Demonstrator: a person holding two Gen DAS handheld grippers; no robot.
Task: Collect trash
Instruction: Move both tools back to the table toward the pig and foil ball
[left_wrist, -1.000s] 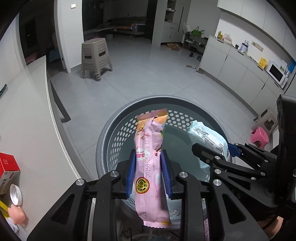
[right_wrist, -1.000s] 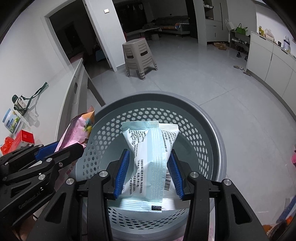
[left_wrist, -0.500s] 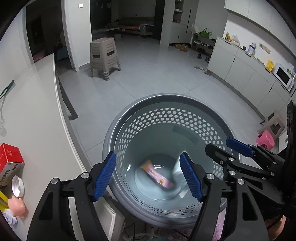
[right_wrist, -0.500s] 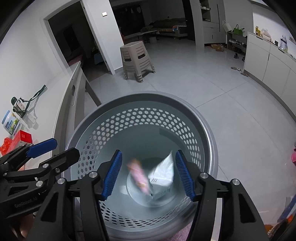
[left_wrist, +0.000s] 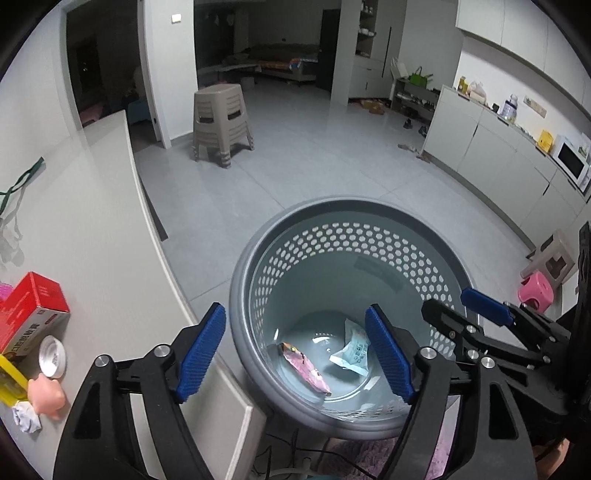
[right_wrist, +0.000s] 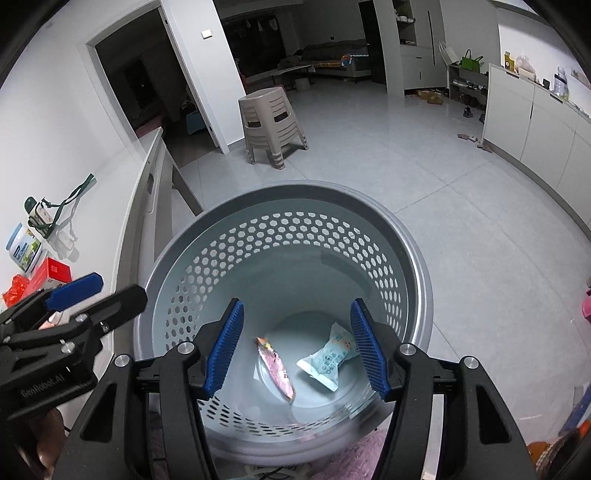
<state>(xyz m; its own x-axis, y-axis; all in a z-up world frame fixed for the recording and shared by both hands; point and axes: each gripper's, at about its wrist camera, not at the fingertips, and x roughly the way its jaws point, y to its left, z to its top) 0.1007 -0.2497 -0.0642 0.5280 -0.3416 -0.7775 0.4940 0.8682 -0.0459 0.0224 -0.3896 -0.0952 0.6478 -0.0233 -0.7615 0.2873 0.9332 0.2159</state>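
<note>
A grey perforated basket (left_wrist: 332, 206) (right_wrist: 295, 192) stands on the floor below both grippers. A pink wrapper (left_wrist: 306, 367) (right_wrist: 277, 369) and a pale blue packet (left_wrist: 354, 349) (right_wrist: 330, 356) lie on its bottom. My left gripper (left_wrist: 295, 354) is open and empty above the basket's near left rim. My right gripper (right_wrist: 295, 350) is open and empty above the basket's middle. It also shows in the left wrist view (left_wrist: 461, 306), and the left gripper in the right wrist view (right_wrist: 99, 288).
A white counter (left_wrist: 74, 229) runs along the left with a red box (left_wrist: 29, 310), a white cap (left_wrist: 53, 356), a crumpled tissue (left_wrist: 26, 419) and a small bottle (right_wrist: 26, 247). Beige stools (left_wrist: 221, 122) stand across the floor. Cabinets (left_wrist: 498, 147) line the right wall.
Both grippers opened and let go. The pink wrapper and the blue packet fell from the jaws and now lie still on the basket's bottom. Both grippers have risen a little.
</note>
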